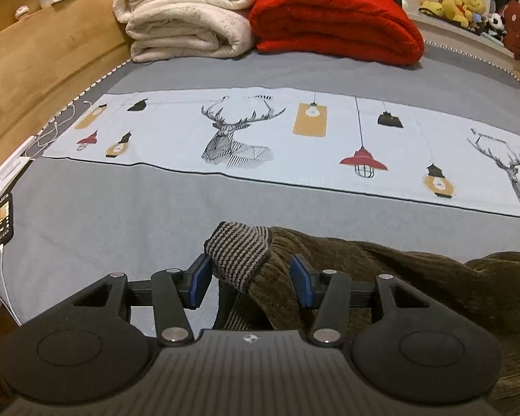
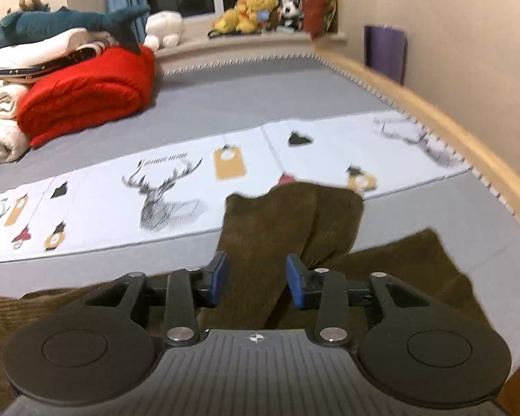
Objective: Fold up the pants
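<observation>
Dark olive corduroy pants [image 1: 391,277] lie bunched on the grey bed sheet [image 1: 121,215], low and to the right in the left wrist view. Their striped black-and-grey waistband [image 1: 239,253] is folded up between the blue pads of my left gripper [image 1: 250,279], which stands open; the pads do not press on it. In the right wrist view the pants' legs [image 2: 270,222] stretch away over the sheet's printed strip, with more fabric spread to the right. My right gripper [image 2: 256,279] is open over the legs, the cloth lying between its pads without being squeezed.
A pale printed strip with deer and lamps [image 1: 246,131] crosses the bed. Folded cream blanket [image 1: 183,17] and red blanket [image 1: 336,20] sit at the far end. A phone on a charging cable [image 1: 1,222] lies at the left edge by the wooden bed frame [image 1: 34,62]. Plush toys [image 2: 249,10] line the windowsill.
</observation>
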A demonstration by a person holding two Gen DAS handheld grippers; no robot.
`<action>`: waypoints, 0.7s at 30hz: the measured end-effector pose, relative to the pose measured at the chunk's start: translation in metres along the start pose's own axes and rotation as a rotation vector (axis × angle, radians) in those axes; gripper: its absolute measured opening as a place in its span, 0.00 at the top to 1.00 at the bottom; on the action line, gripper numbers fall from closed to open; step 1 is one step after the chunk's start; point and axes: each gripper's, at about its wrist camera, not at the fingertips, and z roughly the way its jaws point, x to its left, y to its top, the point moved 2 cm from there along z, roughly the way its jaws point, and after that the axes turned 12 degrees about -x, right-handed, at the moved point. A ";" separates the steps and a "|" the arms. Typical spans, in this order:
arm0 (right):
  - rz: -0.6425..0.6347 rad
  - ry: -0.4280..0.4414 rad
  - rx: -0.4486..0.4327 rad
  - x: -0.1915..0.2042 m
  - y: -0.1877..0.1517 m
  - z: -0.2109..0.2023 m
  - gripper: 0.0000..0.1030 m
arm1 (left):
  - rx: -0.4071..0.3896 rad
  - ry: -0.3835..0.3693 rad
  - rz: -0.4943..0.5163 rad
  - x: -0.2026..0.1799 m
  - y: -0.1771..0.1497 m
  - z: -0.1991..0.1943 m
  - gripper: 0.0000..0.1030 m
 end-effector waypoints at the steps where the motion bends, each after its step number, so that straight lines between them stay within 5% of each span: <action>1: 0.016 -0.010 0.011 -0.002 -0.003 0.005 0.61 | -0.011 0.004 0.006 0.001 0.000 -0.001 0.46; 7: 0.002 -0.041 0.019 0.014 -0.003 0.027 0.61 | -0.121 0.045 0.023 0.003 0.011 -0.013 0.45; 9: -0.009 -0.039 0.033 0.018 -0.005 0.030 0.61 | -0.126 -0.010 0.013 -0.001 0.014 -0.014 0.41; 15: -0.016 -0.037 0.050 0.028 -0.005 0.039 0.61 | 0.036 -0.249 0.020 -0.028 -0.003 0.003 0.42; 21: -0.031 -0.044 0.066 0.031 -0.008 0.047 0.61 | 0.239 -0.383 0.073 -0.050 -0.035 0.016 0.66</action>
